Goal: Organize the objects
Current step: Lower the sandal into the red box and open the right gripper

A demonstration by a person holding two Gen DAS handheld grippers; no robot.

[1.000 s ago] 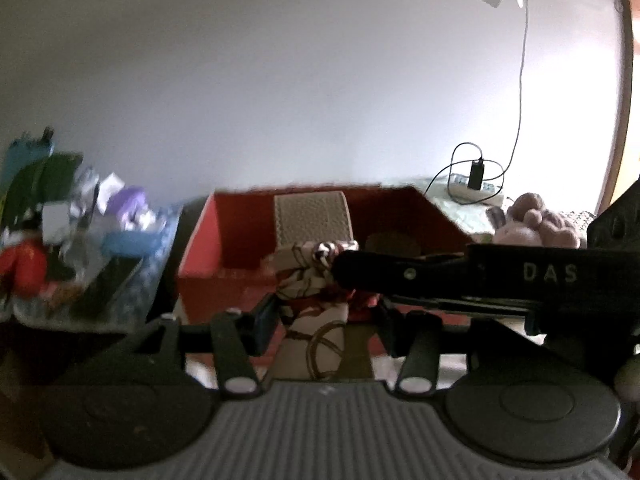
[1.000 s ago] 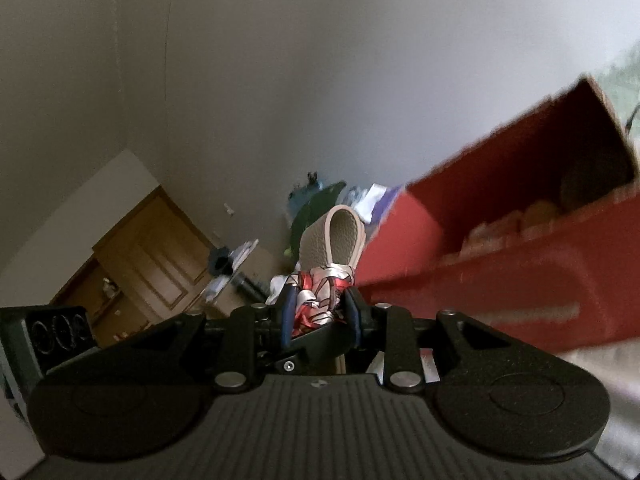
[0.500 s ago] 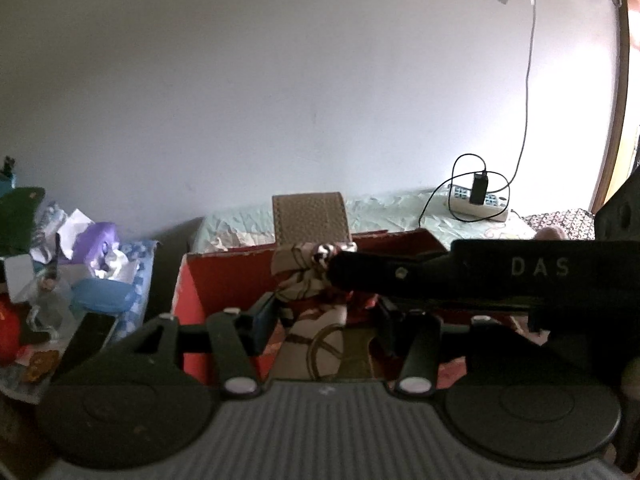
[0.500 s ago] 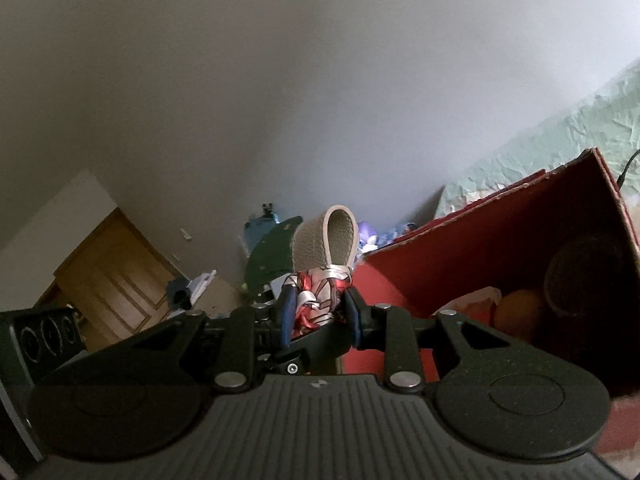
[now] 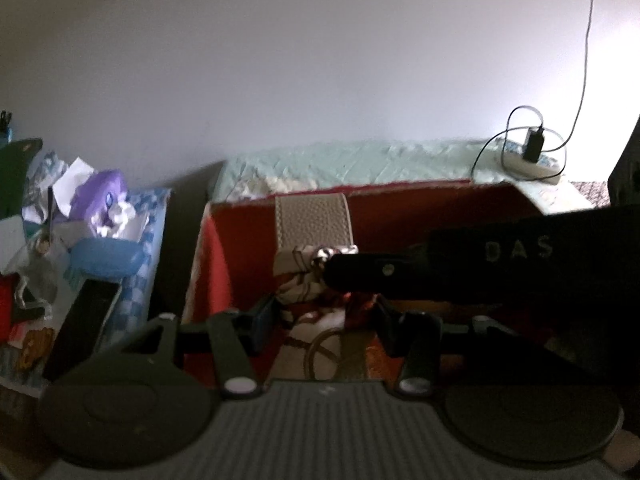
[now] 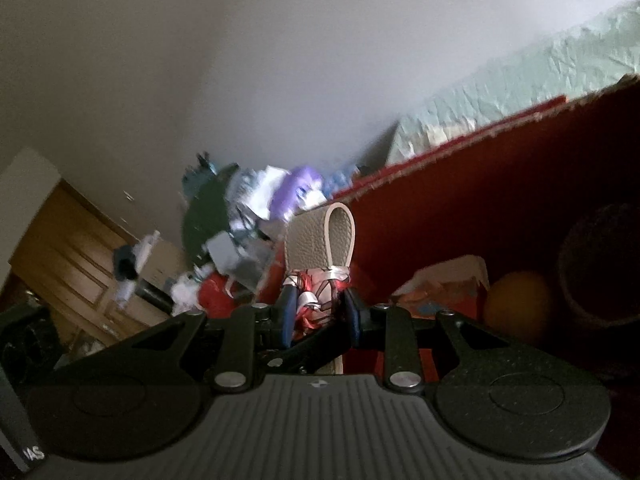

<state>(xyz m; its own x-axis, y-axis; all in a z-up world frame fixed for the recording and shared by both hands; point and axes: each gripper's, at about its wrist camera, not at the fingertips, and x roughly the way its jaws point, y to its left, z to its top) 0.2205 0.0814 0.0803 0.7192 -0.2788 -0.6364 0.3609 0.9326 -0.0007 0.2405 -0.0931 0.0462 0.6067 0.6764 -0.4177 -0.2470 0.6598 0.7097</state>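
both my grippers are on the same thing: a small pouch of patterned red and cream cloth with a beige leather loop standing up from its top. my right gripper has its blue pads pressed against the gathered cloth just under the loop, jaws closed down to the width of the bundle. my left gripper sits lower, its jaws wider, either side of the cloth body; whether they actually pinch it i cannot tell, since my right tool crosses in front and hides the contact.

the pouch hangs straight ahead of both tools, over the open red box. to the right of my right gripper, down inside the box, lie an orange ball, a dark round thing and a crumpled packet.

the step in hand looks like lowering the pouch into the box. to do it well i'd bring both tools down together so the cloth isn't stretched between them, aim for the bare floor on the near left of the box, away from the ball, and let go only once the base has settled.

its long axis runs vertically, loop pointing up, body hanging below; the loop's flat face is toward my left camera and its edge toward my right one.
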